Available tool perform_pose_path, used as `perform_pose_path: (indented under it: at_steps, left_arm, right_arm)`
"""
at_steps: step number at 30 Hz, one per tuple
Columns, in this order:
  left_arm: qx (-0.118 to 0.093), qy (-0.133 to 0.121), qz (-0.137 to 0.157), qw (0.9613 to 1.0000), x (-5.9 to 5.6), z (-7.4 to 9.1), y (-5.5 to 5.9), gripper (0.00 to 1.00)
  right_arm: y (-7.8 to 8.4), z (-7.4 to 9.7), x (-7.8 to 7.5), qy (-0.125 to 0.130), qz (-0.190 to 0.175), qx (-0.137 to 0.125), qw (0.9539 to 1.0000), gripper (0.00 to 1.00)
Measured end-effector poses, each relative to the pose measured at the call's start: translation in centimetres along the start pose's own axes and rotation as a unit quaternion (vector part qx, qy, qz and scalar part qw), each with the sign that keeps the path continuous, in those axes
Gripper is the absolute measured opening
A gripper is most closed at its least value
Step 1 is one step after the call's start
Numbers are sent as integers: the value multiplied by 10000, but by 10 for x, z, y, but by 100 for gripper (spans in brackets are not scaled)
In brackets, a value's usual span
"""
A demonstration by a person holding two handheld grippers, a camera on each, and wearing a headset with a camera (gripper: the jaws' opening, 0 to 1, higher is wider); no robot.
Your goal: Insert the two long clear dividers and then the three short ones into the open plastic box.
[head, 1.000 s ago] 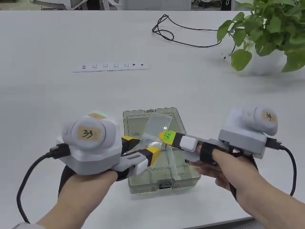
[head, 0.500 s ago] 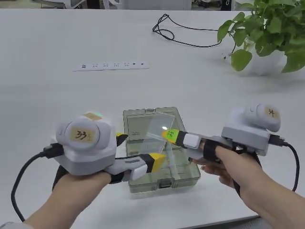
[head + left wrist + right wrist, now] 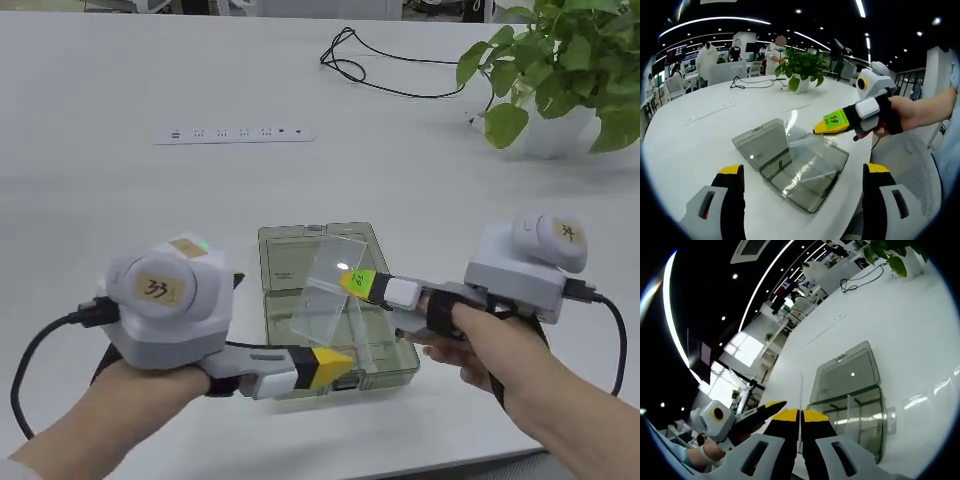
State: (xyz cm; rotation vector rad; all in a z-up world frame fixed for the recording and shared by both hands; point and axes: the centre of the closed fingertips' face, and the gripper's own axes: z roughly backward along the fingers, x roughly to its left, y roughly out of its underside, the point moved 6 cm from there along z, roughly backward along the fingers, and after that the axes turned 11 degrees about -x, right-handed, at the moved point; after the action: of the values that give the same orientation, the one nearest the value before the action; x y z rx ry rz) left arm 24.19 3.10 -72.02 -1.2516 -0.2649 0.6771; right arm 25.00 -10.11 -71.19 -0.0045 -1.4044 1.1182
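Observation:
The open clear plastic box (image 3: 285,318) lies on the white table with its lid (image 3: 285,250) folded back flat. One long clear divider (image 3: 361,338) stands lengthwise inside it. My right gripper (image 3: 352,283) is shut on a clear divider sheet (image 3: 328,285) and holds it tilted above the box. In the right gripper view this sheet (image 3: 801,390) shows edge-on between the shut yellow tips (image 3: 800,415). My left gripper (image 3: 805,172) is open, empty, and sits at the box's near edge (image 3: 318,366), apart from the sheet.
A white power strip (image 3: 232,136) lies further back on the table. Behind it a black cable (image 3: 372,72) loops toward a potted plant (image 3: 560,60) at the far right. The table's front edge runs close under both hands.
My left gripper has drawn back from the divider sheet toward the box's near edge. The right gripper still holds the sheet over the box, almost where it was.

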Motion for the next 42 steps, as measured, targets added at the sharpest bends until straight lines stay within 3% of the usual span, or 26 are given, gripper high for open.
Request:
perform_pose_path:
  at_steps: [8, 18, 21, 26, 30, 33, 34, 36, 37, 41, 42]
  left_arm:
    - [9, 67, -62, 10000, 4, 10, 5, 100]
    - [105, 178, -188, 9996, 11, 23, 21, 100]
    - [103, 209, -167, 9996, 13, 27, 23, 100]
    - [73, 257, -200, 9994, 15, 31, 25, 99]
    - [68, 280, -201, 9994, 16, 33, 27, 99]
    - [64, 281, -166, 9994, 16, 34, 30, 98]
    - [63, 285, -165, 9994, 16, 34, 30, 98]
    - [45, 311, -133, 9994, 16, 35, 31, 98]
    - [38, 317, -122, 9994, 16, 34, 32, 97]
    - [19, 330, -79, 9994, 15, 34, 34, 97]
    - [3, 328, -69, 9994, 15, 35, 35, 97]
  right_arm:
    - [-5, 1, 5, 127, 211, 239, 9994, 2]
    - [-25, 1, 14, 371, 404, 420, 9976, 2]
    - [-28, 0, 20, 479, 468, 604, 9959, 2]
    - [-30, -6, 18, 639, 551, 1035, 9910, 2]
    - [-27, -10, 20, 808, 526, 1404, 9854, 2]
    - [-23, -11, 17, 962, 562, 1856, 9763, 2]
    - [-24, -13, 18, 1003, 571, 1908, 9748, 2]
    - [-24, -16, 16, 1091, 737, 2149, 9677, 2]
    - [-25, -20, 15, 1209, 800, 2167, 9654, 2]
    - [-25, -26, 16, 1307, 773, 2325, 9607, 2]
    - [-26, -30, 15, 1336, 790, 2425, 9577, 2]
